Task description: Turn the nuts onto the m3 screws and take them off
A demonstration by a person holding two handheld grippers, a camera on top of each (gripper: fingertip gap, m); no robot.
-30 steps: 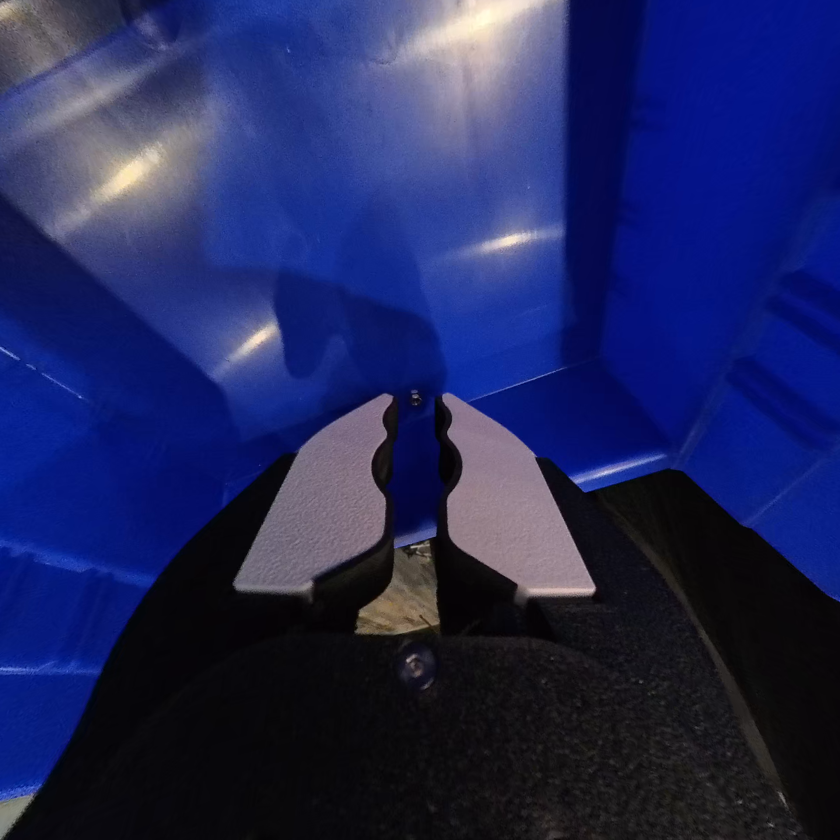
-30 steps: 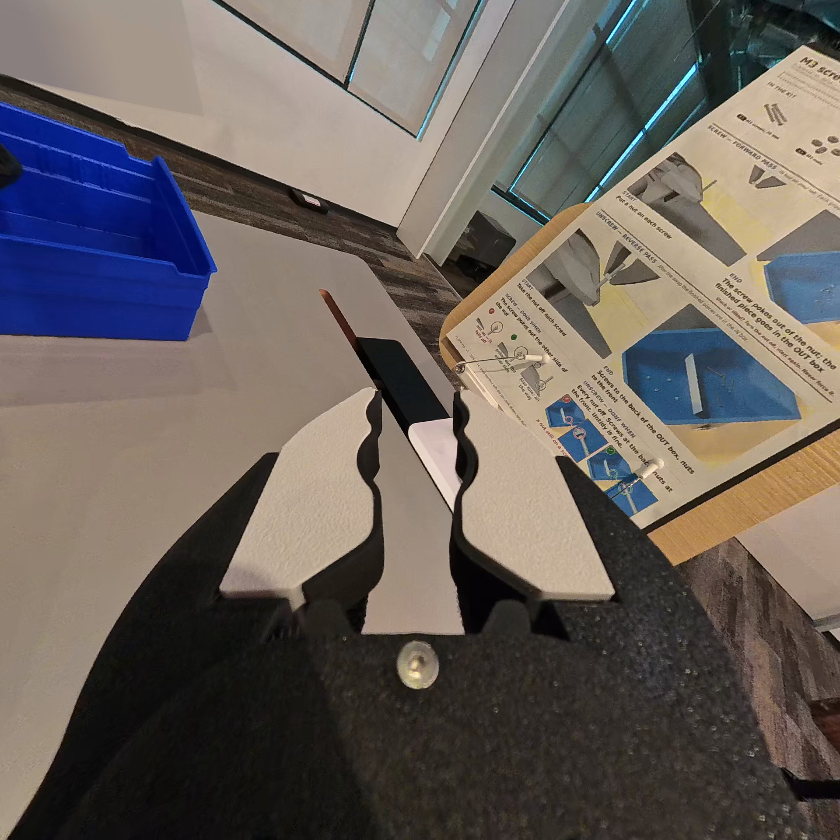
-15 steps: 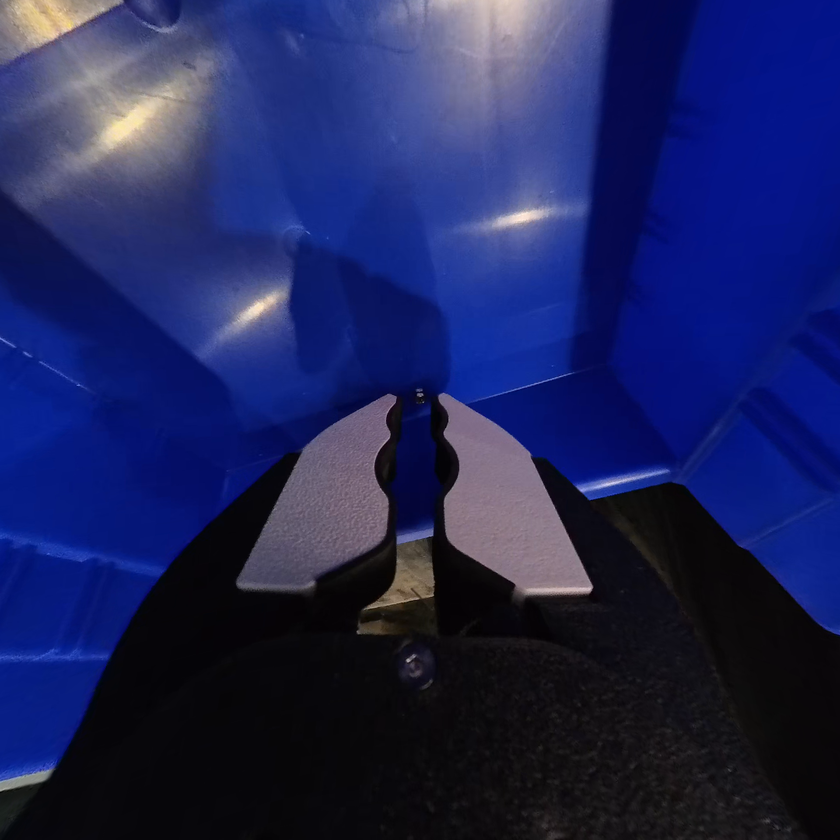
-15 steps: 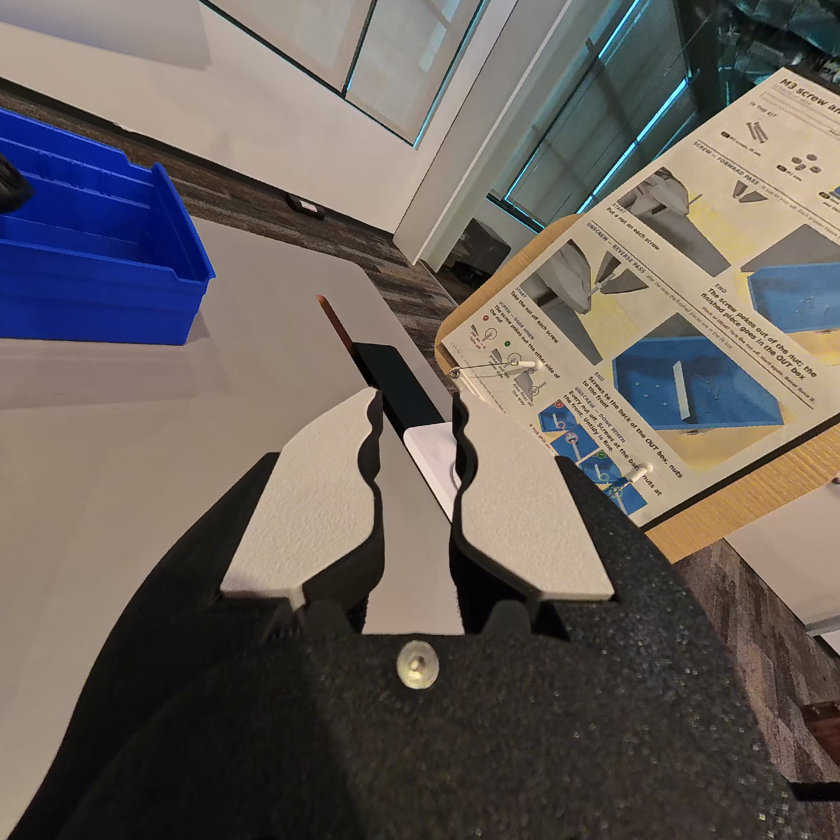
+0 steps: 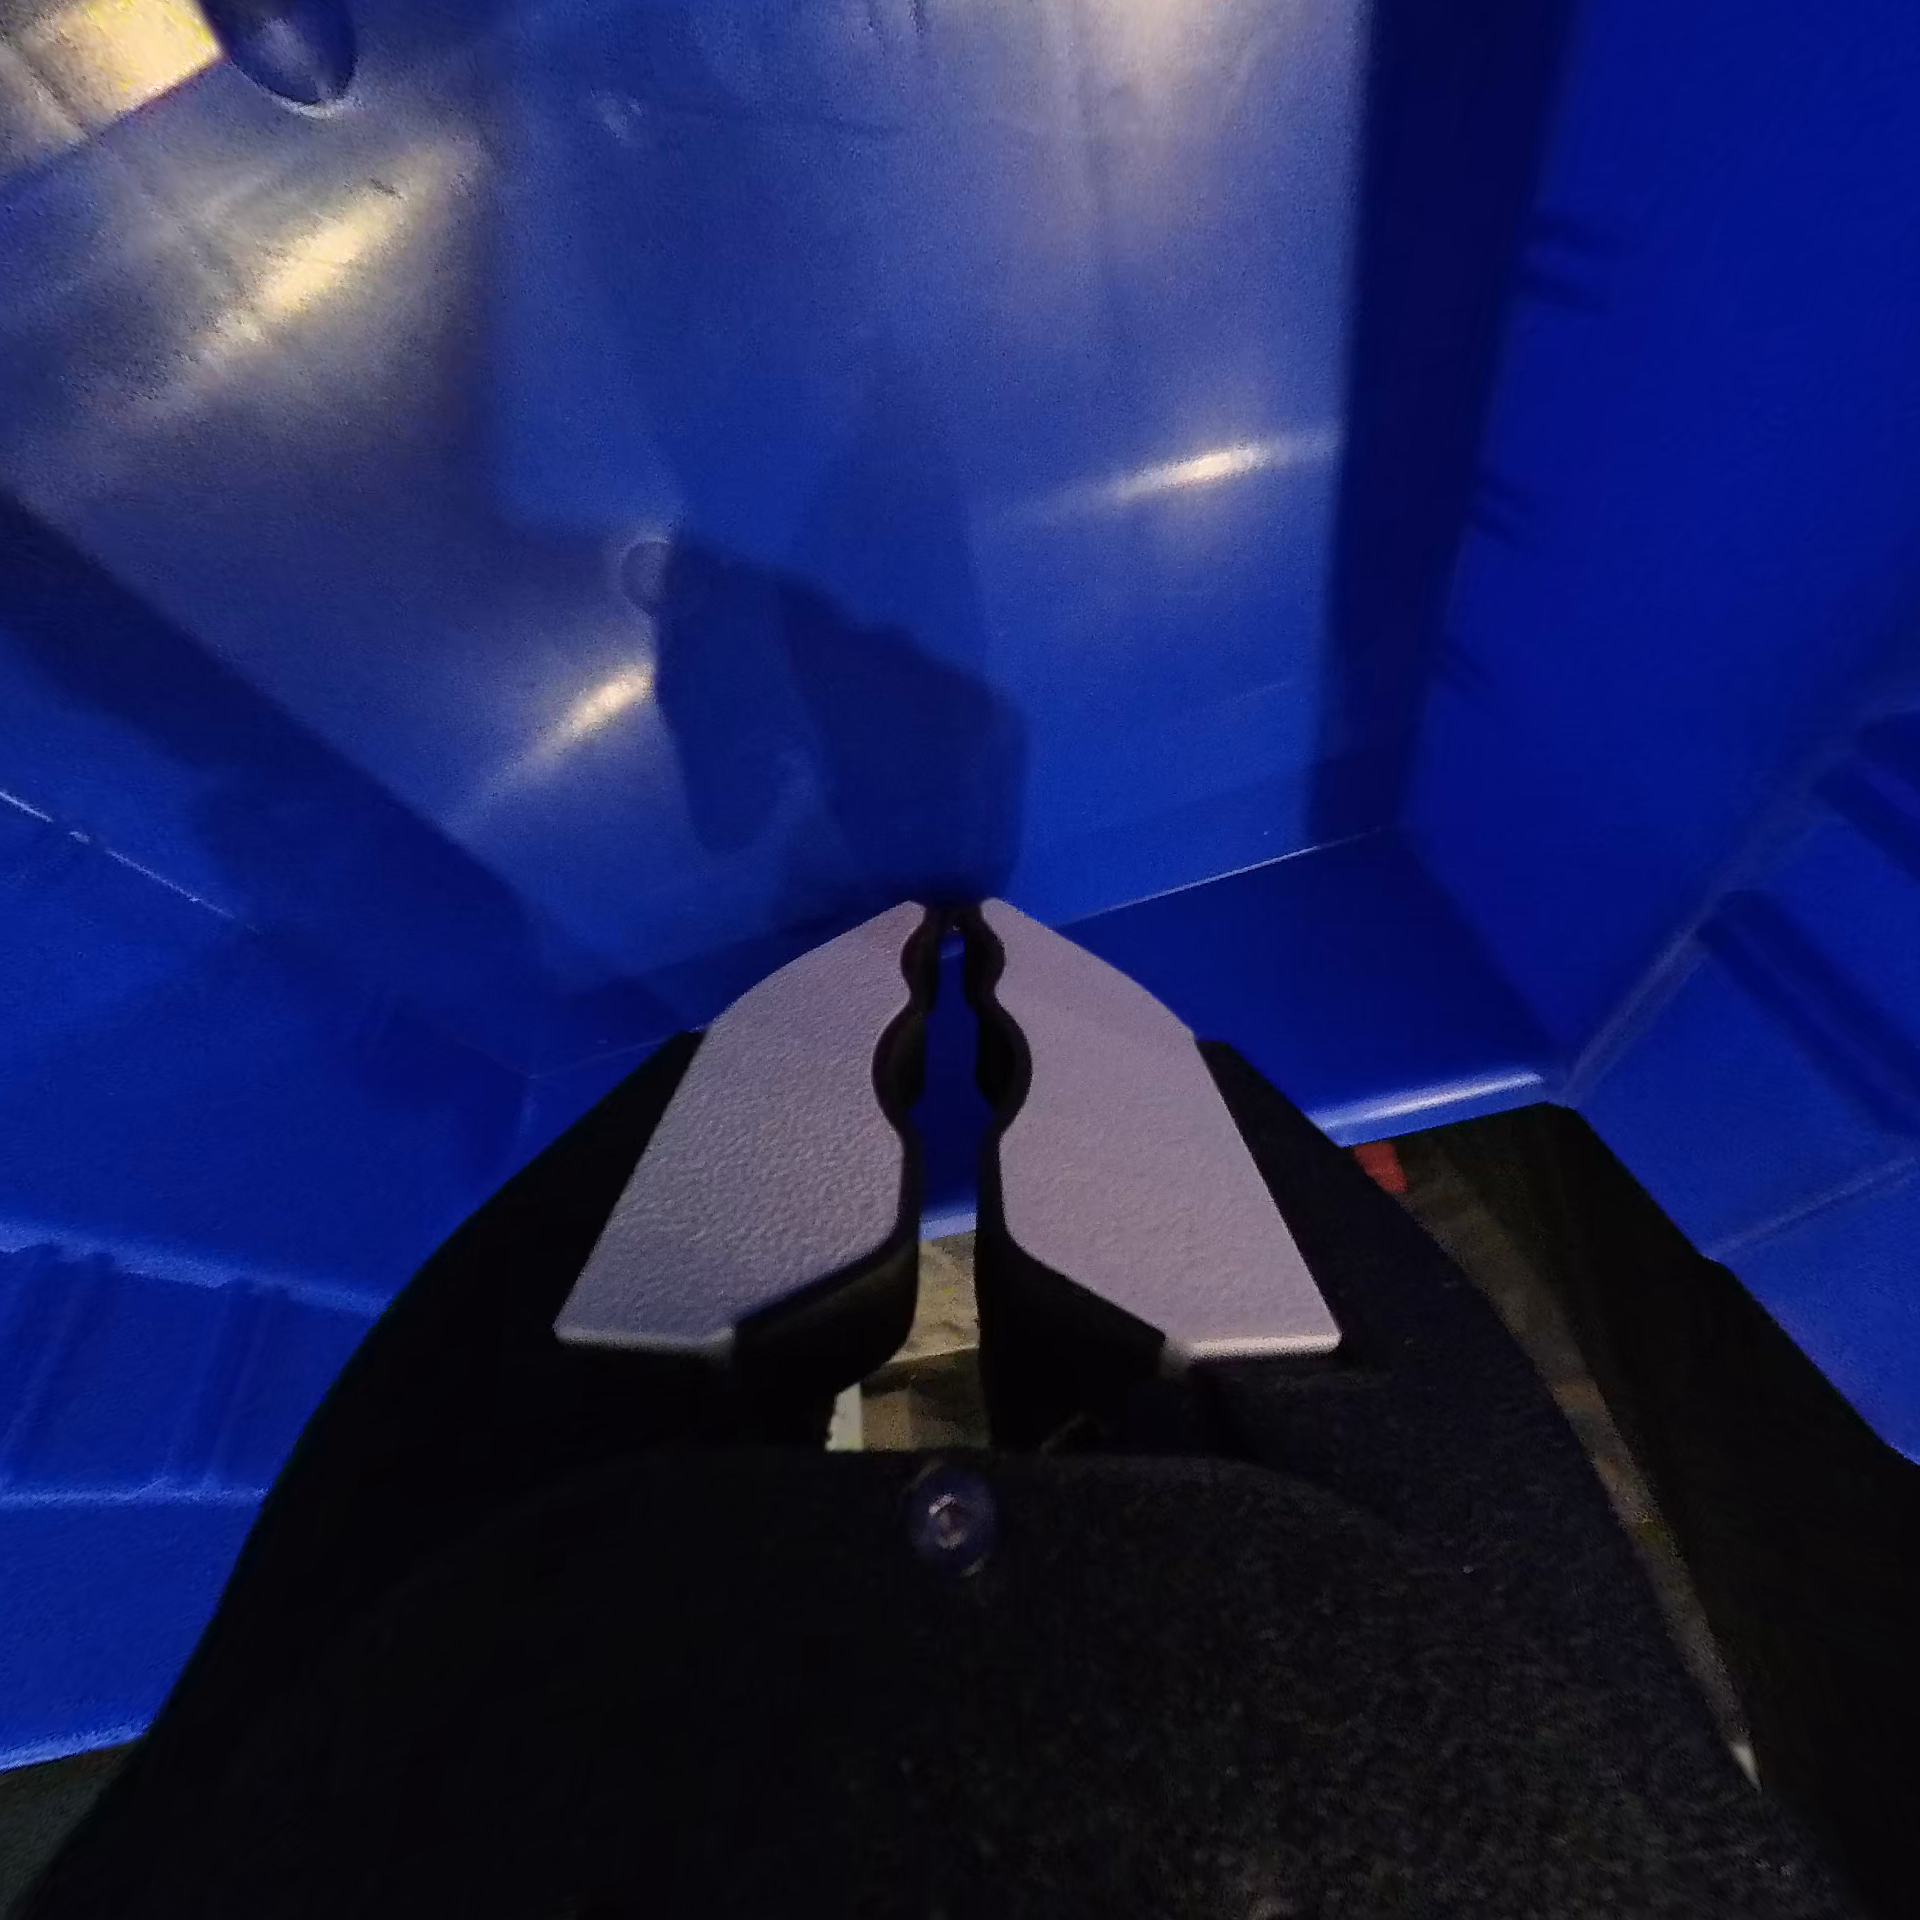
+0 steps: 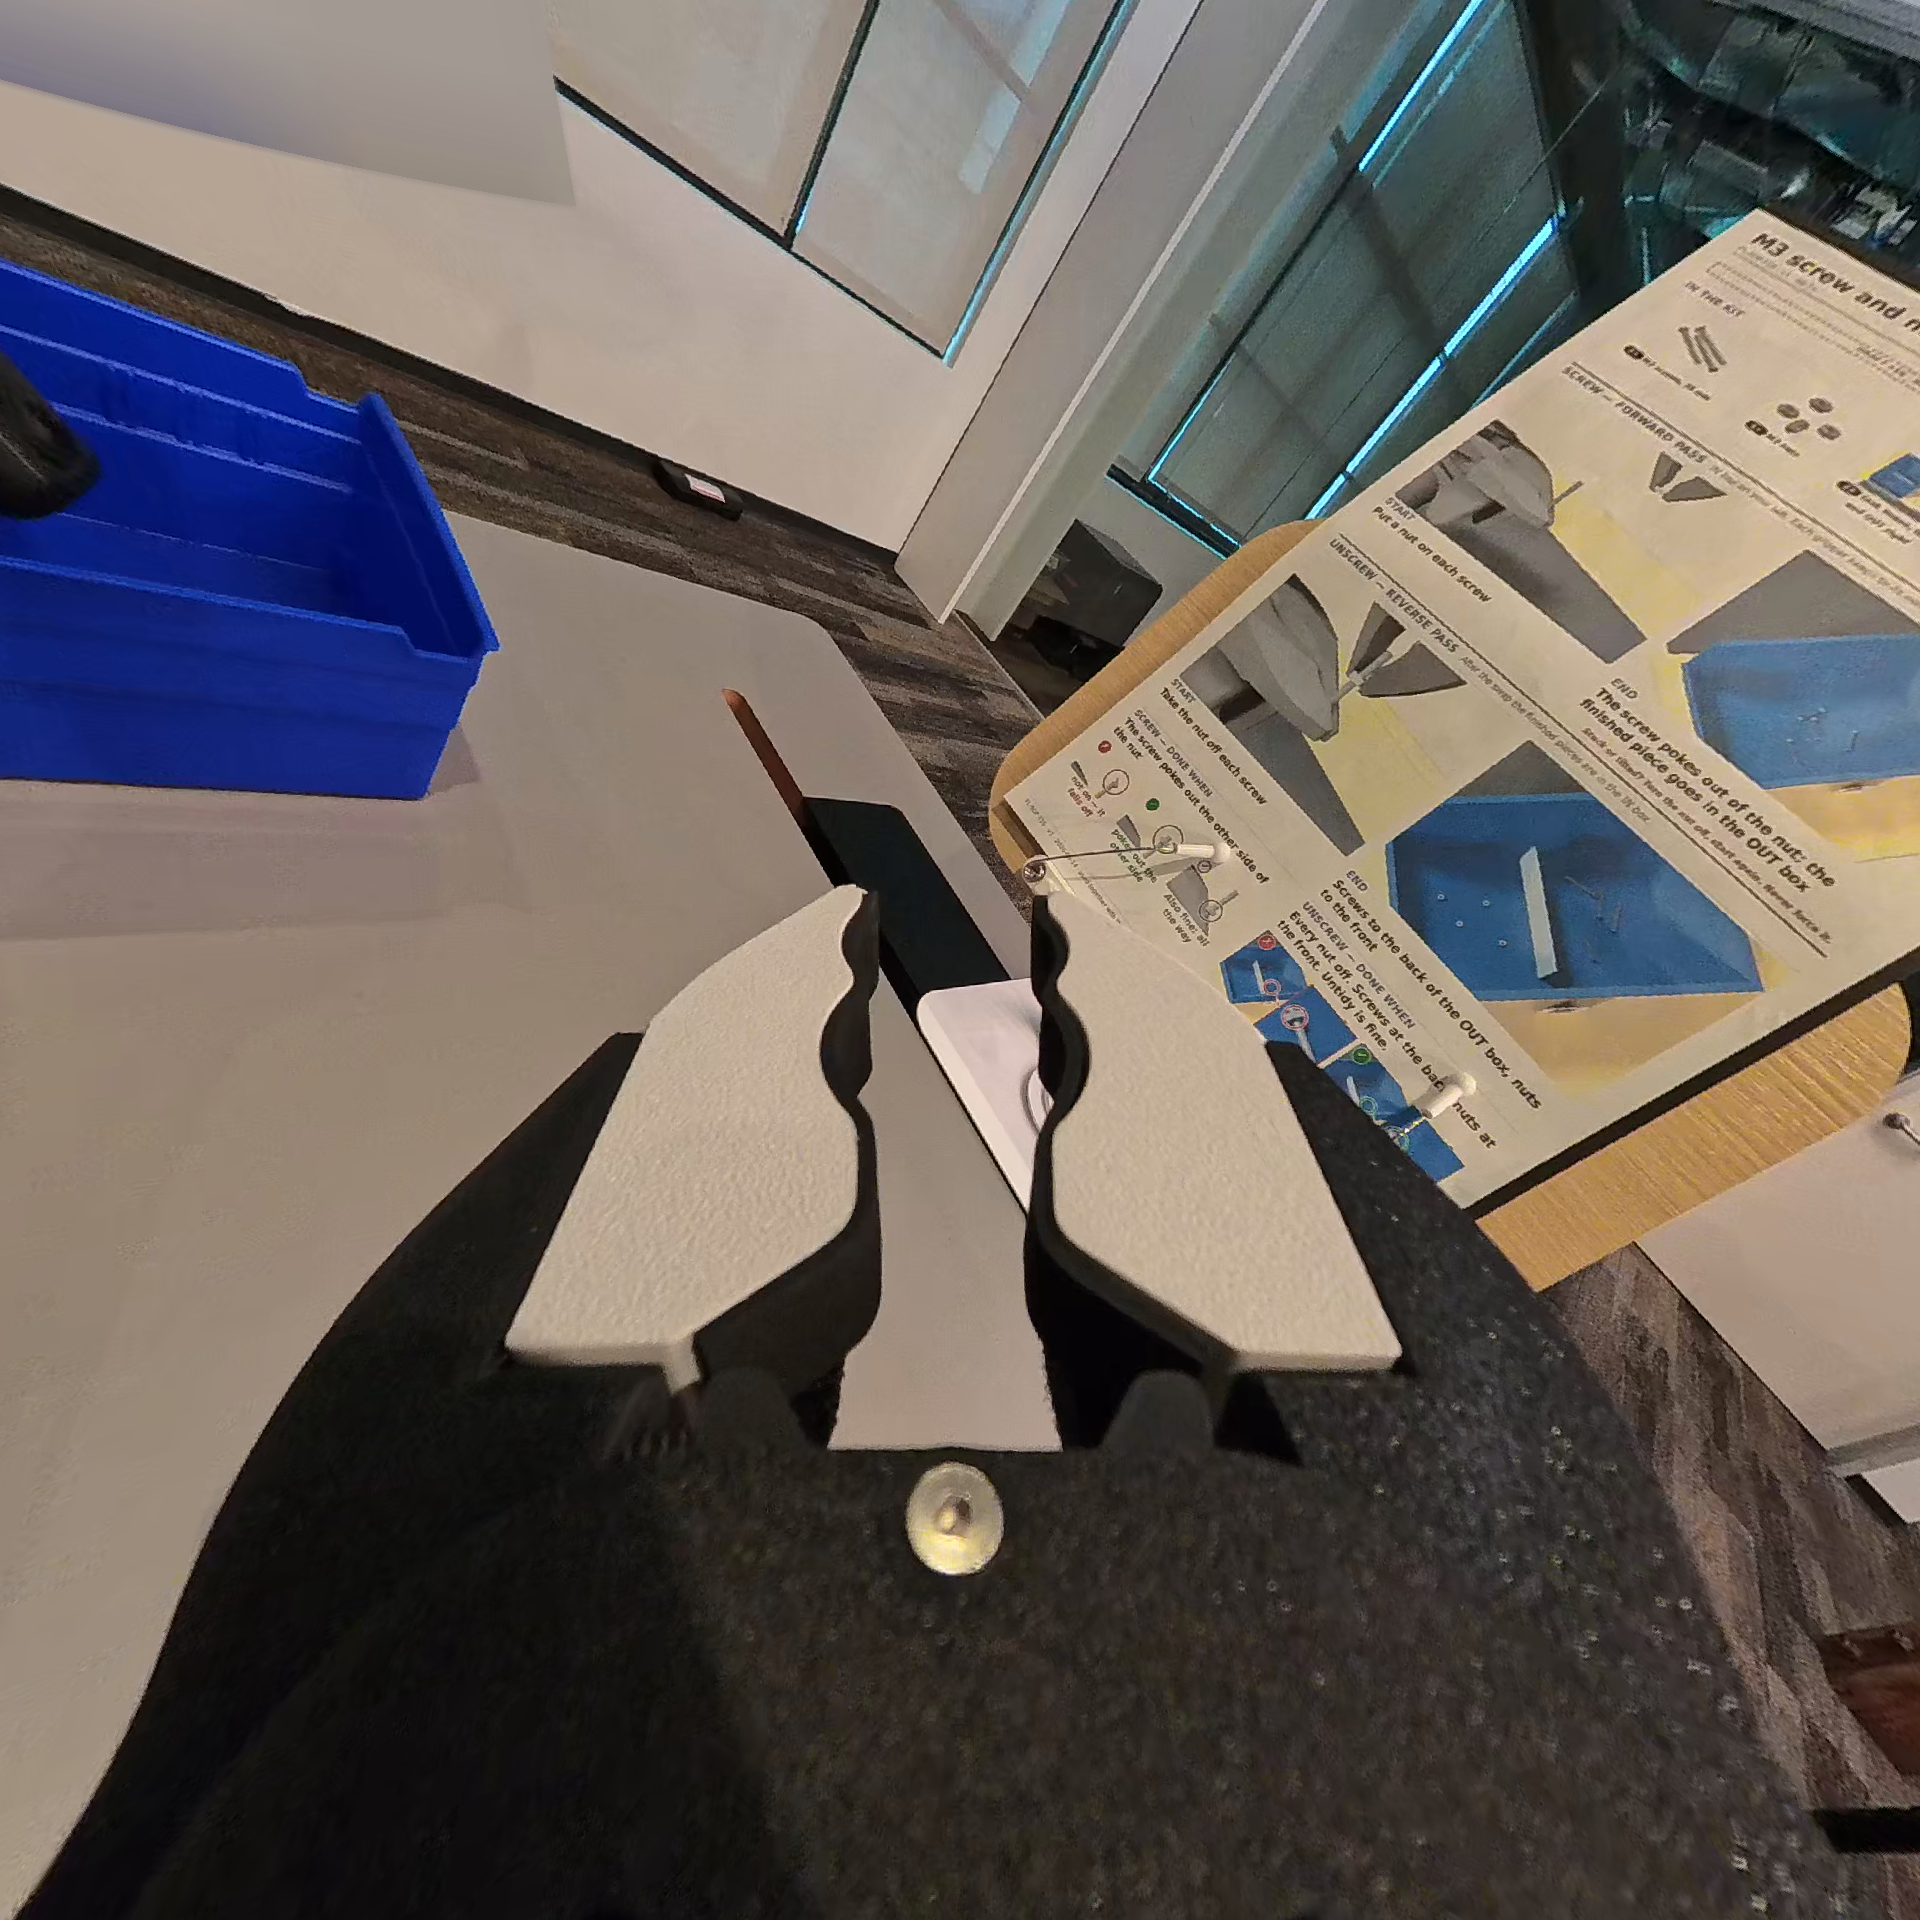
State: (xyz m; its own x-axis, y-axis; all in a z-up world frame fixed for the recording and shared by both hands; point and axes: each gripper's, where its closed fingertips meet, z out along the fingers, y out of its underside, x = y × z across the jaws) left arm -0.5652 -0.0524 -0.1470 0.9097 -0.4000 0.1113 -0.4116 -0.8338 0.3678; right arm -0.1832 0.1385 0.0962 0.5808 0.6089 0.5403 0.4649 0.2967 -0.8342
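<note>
Jaws nearly closed on the left gripper (image 5: pixel 951 912) inside 1 blue bin (image 5: pixel 727 364), perhaps pinching something; right gripper (image 6: pixel 951 920) open.

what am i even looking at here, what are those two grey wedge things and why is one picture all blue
Each picture comes from a camera mounted on a hand-held gripper, looking forward along its two grey fingers; a person holds one gripper in each hand.

In the left wrist view, the left gripper is down inside a blue bin, which fills the picture. Its fingers are almost closed at the tips; whether they pinch something small is too dark and blurred to tell.

In the right wrist view, the right gripper is open and empty above a grey table. The same kind of blue bin stands at the left, and a printed instruction sheet on a board at the right.
</note>
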